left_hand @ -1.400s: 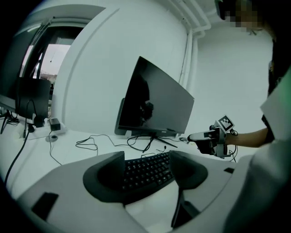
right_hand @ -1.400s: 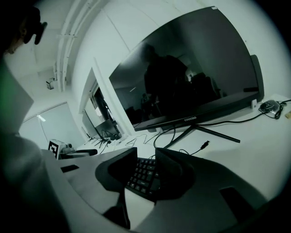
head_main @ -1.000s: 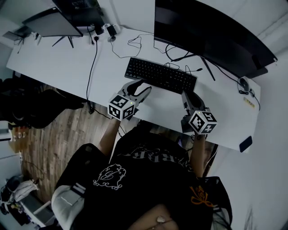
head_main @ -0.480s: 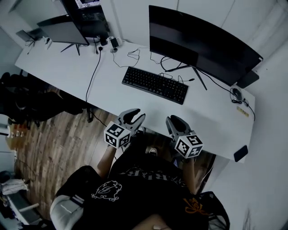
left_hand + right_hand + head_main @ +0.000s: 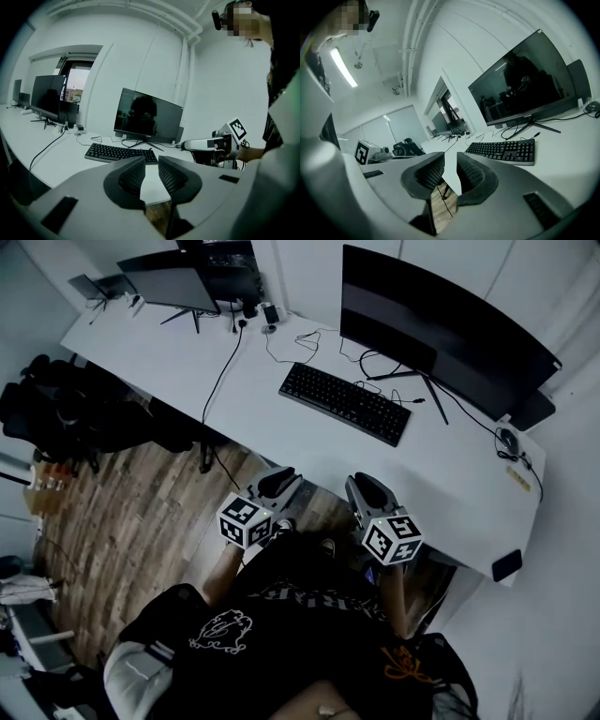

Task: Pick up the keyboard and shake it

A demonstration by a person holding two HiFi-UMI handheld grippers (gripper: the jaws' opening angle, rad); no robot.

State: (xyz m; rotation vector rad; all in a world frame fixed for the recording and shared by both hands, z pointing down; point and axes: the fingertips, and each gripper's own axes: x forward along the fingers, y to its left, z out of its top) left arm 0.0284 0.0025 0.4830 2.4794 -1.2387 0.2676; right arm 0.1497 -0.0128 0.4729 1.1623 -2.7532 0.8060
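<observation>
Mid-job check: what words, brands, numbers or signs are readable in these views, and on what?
None can be read.
Curved monitor: bezel logo, too small.
Keyboard: key legends, too small.
Shirt: print, blurred.
Left gripper, right gripper: cubes bear square markers, no words; jaws have just been closing, nothing between them.

keyboard lies on the desk before the monitor.

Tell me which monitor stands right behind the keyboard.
The big curved monitor, directly behind the keyboard; the smaller monitor sits far off at the other end of the desk.
</observation>
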